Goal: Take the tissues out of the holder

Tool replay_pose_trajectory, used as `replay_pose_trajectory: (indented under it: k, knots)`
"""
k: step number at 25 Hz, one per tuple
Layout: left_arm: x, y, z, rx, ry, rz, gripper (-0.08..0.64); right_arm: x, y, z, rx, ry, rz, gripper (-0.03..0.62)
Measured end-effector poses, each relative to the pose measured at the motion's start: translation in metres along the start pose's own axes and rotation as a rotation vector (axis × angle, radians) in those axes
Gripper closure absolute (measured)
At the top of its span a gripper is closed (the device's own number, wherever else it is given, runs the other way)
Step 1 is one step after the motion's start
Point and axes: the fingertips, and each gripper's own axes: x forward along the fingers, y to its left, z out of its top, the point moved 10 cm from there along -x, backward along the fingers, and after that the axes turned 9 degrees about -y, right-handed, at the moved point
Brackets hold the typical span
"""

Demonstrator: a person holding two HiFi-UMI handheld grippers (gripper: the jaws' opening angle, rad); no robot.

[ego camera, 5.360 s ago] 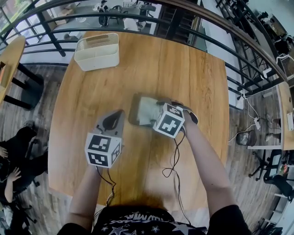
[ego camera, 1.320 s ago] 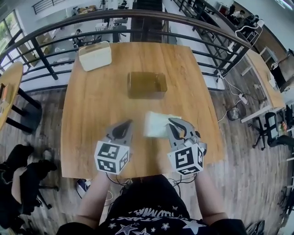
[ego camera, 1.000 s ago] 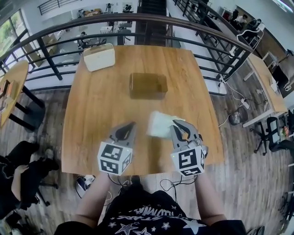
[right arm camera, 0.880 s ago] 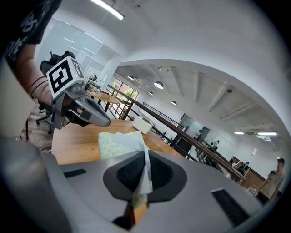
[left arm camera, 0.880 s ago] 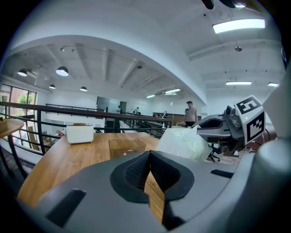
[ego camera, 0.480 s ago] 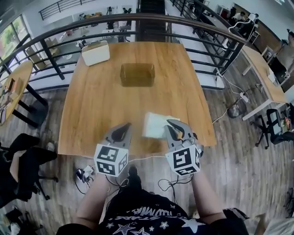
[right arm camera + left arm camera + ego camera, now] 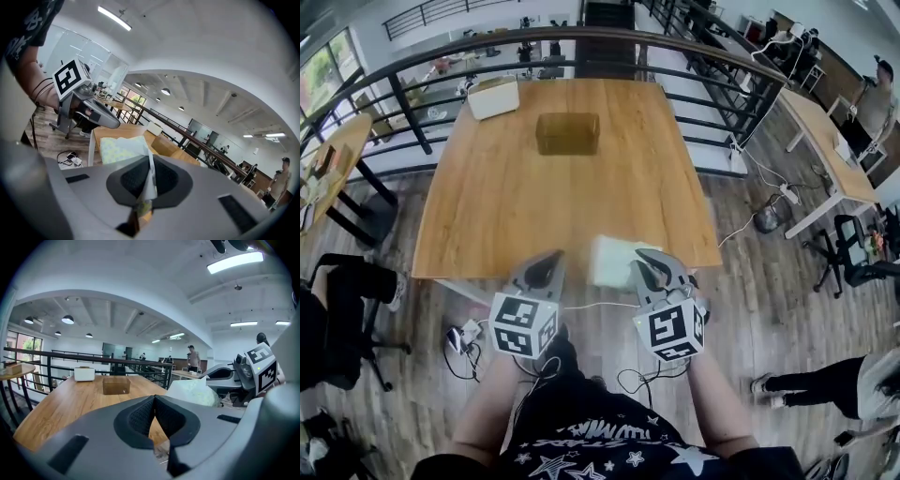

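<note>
The amber see-through holder (image 7: 567,133) stands far off on the wooden table (image 7: 487,216); it also shows as a small holder (image 7: 116,385) in the left gripper view. My right gripper (image 7: 639,269) is shut on the pale tissue pack (image 7: 612,261), held in the air just past the table's near edge. In the right gripper view the tissue pack (image 7: 123,147) runs out from between the jaws of that right gripper (image 7: 150,176). My left gripper (image 7: 546,272) hangs beside it, shut and holding nothing; its left gripper (image 7: 154,401) pads meet at the tips.
A white slatted box (image 7: 494,97) sits at the table's far left corner. A black railing (image 7: 422,112) runs behind the table. A cable and a power strip (image 7: 461,332) lie on the wood floor below me. A person's legs (image 7: 811,384) show at the right, a chair (image 7: 337,309) at the left.
Both grippers and the tissue pack have drawn back from the table together. The table and holder now lie farther away, and the grippers hang over the floor at the near edge.
</note>
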Motion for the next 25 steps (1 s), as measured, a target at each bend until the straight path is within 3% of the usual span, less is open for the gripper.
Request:
replay_pose_trajectory:
  k: [12,19,25]
  knots:
    - [-0.081,-0.077,-0.009,0.013,-0.046,0.043,0.554,-0.097,0.038,0.0,0.039,-0.049,0.0,0.574]
    - [-0.121,-0.089,-0.007,0.021,-0.068,0.059,0.554,-0.122,0.06,0.012,0.037,-0.069,-0.005,0.574]
    - [-0.15,-0.076,-0.003,0.026,-0.076,0.054,0.554,-0.124,0.081,0.032,0.047,-0.073,-0.019,0.574]
